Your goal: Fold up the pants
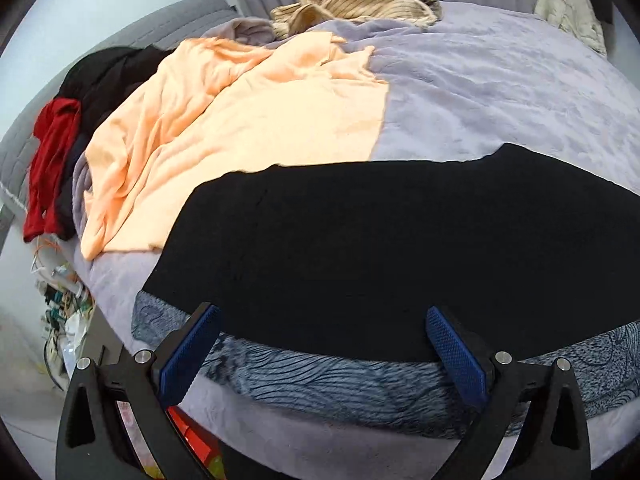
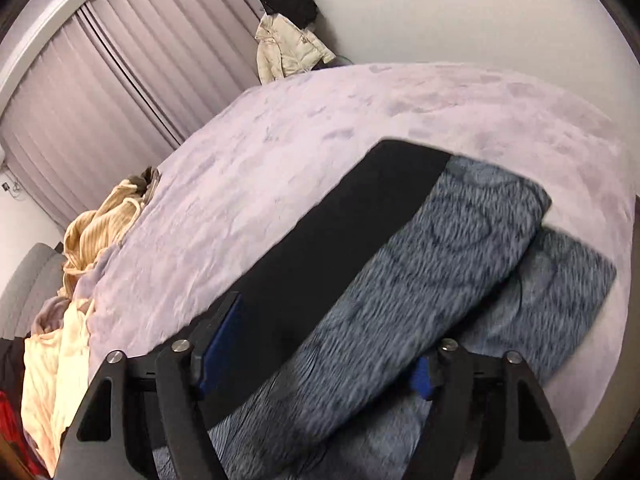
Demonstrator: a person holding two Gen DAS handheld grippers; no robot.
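Note:
The pants (image 1: 400,240) lie flat across the near edge of the lilac bed cover (image 1: 500,92), black side up, with a grey swirl-patterned layer (image 1: 340,384) showing along the front. My left gripper (image 1: 322,312) hovers over that front edge, jaws wide open and holding nothing. In the right wrist view the pants (image 2: 440,248) run diagonally as a thick grey patterned fold beside a black strip (image 2: 340,240). My right gripper (image 2: 328,332) stands open astride this fold. The fabric covers part of its right pad (image 2: 420,378).
A peach garment (image 1: 240,120) is spread at the left, with red and black clothes (image 1: 52,152) beyond it by the grey headboard. A beige striped garment (image 1: 360,0) lies at the far edge. A cream jacket (image 2: 284,48) hangs near the curtains (image 2: 120,60). Clutter (image 1: 64,304) sits on the floor.

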